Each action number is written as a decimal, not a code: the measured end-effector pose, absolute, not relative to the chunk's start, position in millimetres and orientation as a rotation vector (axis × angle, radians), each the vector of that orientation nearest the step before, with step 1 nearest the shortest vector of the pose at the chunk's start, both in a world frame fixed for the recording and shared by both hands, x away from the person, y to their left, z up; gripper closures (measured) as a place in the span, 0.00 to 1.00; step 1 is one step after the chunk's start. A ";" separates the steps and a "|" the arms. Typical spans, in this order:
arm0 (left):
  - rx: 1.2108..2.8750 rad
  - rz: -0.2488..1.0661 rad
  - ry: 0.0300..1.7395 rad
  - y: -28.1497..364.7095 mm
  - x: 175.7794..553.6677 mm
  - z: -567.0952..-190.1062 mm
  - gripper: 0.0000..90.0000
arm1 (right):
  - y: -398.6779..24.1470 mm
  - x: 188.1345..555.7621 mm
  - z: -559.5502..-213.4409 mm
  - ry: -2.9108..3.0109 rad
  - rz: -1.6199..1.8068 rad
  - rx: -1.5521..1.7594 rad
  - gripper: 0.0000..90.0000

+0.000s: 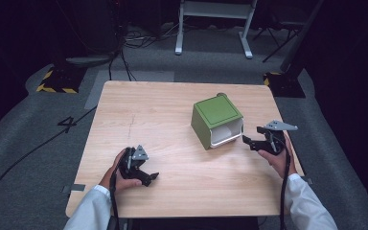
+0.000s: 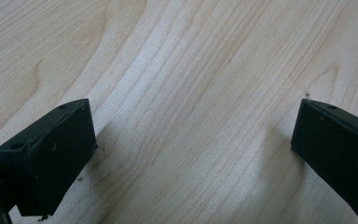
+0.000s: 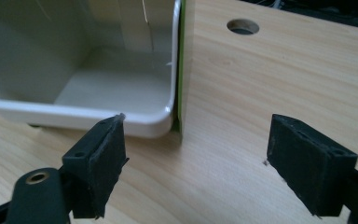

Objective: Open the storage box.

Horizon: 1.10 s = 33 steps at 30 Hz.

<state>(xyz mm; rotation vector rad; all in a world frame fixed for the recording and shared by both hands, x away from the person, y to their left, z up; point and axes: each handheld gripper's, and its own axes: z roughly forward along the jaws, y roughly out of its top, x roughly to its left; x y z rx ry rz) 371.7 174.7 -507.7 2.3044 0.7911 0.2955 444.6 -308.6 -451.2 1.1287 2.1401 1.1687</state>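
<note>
Item 1. Right hand-held gripper (image 1: 251,142): jaws spread wide, grasping nothing. It is held low over the surface (image 1: 172,120), aimed at the open mouth of the box and just beside it. In the right gripper view one jaw sits close in front of the white inner rim; whether it touches cannot be told.

Item 2. Left hand-held gripper (image 1: 151,178): jaws released and apart, empty, low over bare wood near the front left of the surface, well apart from the box.

Item 3. Green box with white lining (image 1: 216,120): lying on its side, right of centre, opening turned toward the right hand-held gripper; interior looks empty.

Item 4. Round hole (image 3: 243,26) in the surface, beyond the box.

Risk, as judged: the box appears light and unbraced; a jaw pushed against the rim would likely slide or roll it rather than seat a grip.

Pose: both forearms enter from the near edge in white sleeves, the right hand (image 1: 280,160) gripping from below and behind its tool, the left hand (image 1: 120,175) tucked behind its own.
</note>
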 end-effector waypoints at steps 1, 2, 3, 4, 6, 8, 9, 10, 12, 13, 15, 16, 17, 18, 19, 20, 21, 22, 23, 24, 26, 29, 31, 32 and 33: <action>2.304 0.295 0.791 174.7 371.7 -507.7 0.00 | -308.6 444.6 -451.2 2.140 1.169 1.129 0.22; 2.301 0.293 0.800 174.5 371.2 -507.8 0.00 | -306.7 445.5 -448.7 2.134 1.169 1.125 0.22; 2.301 0.293 0.802 174.5 371.1 -507.7 0.00 | -302.7 447.7 -444.1 2.126 1.192 1.122 0.22; 2.300 0.293 0.802 174.5 371.0 -507.8 0.00 | -300.3 448.6 -443.1 2.130 1.194 1.120 0.22; 2.301 0.293 0.803 174.5 371.0 -507.7 0.00 | -295.2 450.1 -443.0 2.134 1.190 1.110 0.22; 2.301 0.293 0.802 174.5 371.1 -507.7 0.00 | -290.2 451.9 -444.2 2.141 1.181 1.105 0.22; 2.301 0.293 0.802 174.5 371.1 -507.8 0.00 | -288.6 452.6 -444.7 2.141 1.171 1.101 0.22; 2.301 0.294 0.802 174.5 371.1 -507.8 0.00 | -286.2 453.7 -445.5 2.143 1.167 1.100 0.22; 2.300 0.293 0.802 174.5 371.0 -507.8 0.00 | -283.0 455.3 -446.4 2.145 1.167 1.102 0.22; 2.300 0.293 0.802 174.5 371.0 -507.8 0.00 | -281.0 456.3 -447.0 2.144 1.159 1.104 0.22; 2.300 0.293 0.802 174.5 371.0 -507.8 0.00 | -278.5 458.2 -448.0 2.147 1.152 1.104 0.22; 2.300 0.293 0.802 174.5 371.0 -507.8 0.00 | -277.9 459.2 -448.4 2.145 1.149 1.109 0.23; 2.300 0.293 0.803 174.5 371.0 -507.8 0.00 | -277.7 460.4 -448.8 2.140 1.147 1.114 0.23; 2.300 0.293 0.802 174.5 371.0 -507.8 0.00 | -277.6 461.2 -449.2 2.140 1.154 1.118 0.23; 2.300 0.293 0.802 174.5 371.0 -507.8 0.00 | -277.4 462.4 -449.9 2.142 1.157 1.124 0.23; 2.300 0.293 0.803 174.5 371.0 -507.8 0.00 | -277.0 463.7 -450.7 2.142 1.148 1.128 0.23; 2.300 0.293 0.803 174.5 371.0 -507.8 0.00 | -277.0 463.7 -450.7 2.142 1.148 1.128 0.23; 2.300 0.293 0.802 174.5 371.0 -507.8 0.00 | -276.0 466.3 -453.5 2.145 1.126 1.137 0.23; 2.301 0.293 0.802 174.5 371.0 -507.8 0.00 | -275.9 467.2 -454.6 2.147 1.122 1.138 0.23; 2.301 0.293 0.803 174.5 371.0 -507.7 0.00 | -275.7 468.3 -456.2 2.146 1.122 1.145 0.23; 2.301 0.293 0.803 174.5 371.0 -507.7 0.00 | -276.0 469.0 -456.9 2.146 1.127 1.152 0.23; 2.300 0.293 0.803 174.5 371.0 -507.8 0.00 | -275.8 471.5 -459.2 2.140 1.130 1.162 0.23; 2.300 0.293 0.803 174.4 371.0 -507.8 0.00 | -275.1 472.8 -460.4 2.142 1.132 1.174 0.24; 2.300 0.293 0.803 174.5 371.0 -507.8 0.00 | -274.5 473.2 -460.7 2.143 1.133 1.180 0.24; 2.301 0.293 0.803 174.5 371.0 -507.8 0.00 | -274.4 473.9 -461.0 2.154 1.132 1.184 0.25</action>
